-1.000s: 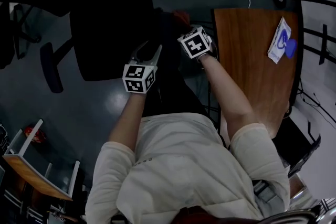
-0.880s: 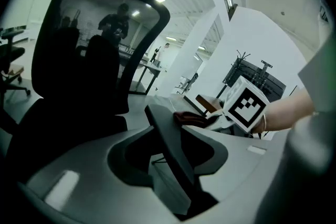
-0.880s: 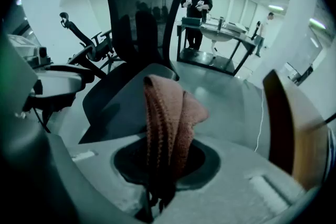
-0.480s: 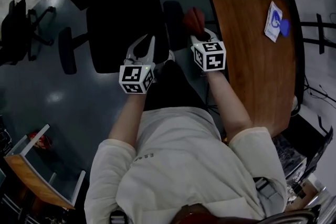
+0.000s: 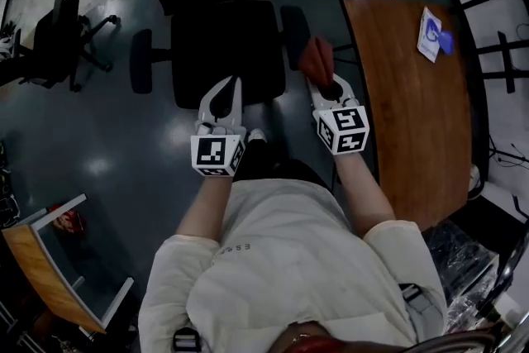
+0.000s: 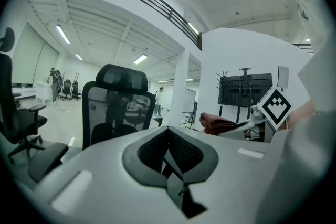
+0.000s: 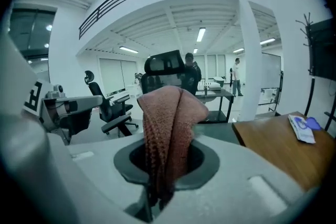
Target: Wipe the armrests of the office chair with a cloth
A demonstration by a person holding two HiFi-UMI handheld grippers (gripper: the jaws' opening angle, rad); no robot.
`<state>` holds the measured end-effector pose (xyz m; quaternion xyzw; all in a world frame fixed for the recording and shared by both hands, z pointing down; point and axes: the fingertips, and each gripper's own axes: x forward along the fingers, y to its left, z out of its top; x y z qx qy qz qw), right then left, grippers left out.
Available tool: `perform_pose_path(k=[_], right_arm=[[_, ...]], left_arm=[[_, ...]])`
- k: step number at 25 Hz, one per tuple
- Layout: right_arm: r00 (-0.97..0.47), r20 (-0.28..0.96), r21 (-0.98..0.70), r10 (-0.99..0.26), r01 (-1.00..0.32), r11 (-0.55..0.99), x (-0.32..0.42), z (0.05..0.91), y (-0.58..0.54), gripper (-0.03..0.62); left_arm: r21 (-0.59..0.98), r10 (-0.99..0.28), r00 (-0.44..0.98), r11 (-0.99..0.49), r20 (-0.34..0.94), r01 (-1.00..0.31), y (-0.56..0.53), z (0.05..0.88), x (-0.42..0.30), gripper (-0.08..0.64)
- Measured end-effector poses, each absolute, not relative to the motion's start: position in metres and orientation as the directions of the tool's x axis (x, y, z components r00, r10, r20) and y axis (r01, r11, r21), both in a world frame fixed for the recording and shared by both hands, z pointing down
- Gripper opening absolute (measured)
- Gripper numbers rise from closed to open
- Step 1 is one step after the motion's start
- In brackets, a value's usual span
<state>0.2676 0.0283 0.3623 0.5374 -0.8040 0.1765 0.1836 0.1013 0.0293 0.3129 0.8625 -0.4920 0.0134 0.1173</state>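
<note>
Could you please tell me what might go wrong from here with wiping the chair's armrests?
The cloth is bunched up beyond the right gripper, pinched by a fold, so it could slip out under pressure. The chair may swivel or roll when pushed, as the left gripper, just closed on nothing, isn't steadying it. One armrest sits near the table, so a knock is possible.

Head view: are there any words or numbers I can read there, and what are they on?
No text can be read.
Shirt: a short line of print, too small to read.
White-and-blue packet on the wooden table: print too blurred to read.
Marker cubes: black-and-white squares, no words.
</note>
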Motion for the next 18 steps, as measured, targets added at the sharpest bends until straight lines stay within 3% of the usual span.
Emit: perform_pose_path(k=[11, 18], right_arm=[[-0.462, 0.437, -0.136, -0.772, -0.882, 0.451, 0.230, 0.332, 0.181, 0.048], [-0.445, 0.396, -0.079, -0.803, -0.888, 0.454, 0.212, 0.303, 0.266, 0.049]], left_arm=[[0.238, -0.892, 0.440, -0.407, 0.106, -0.882, 0.204, 0.281, 0.068, 0.017], [0.242, -0.900, 0.429, -0.399, 0.083, -0.884, 0.292, 0.264, 0.047, 0.017]])
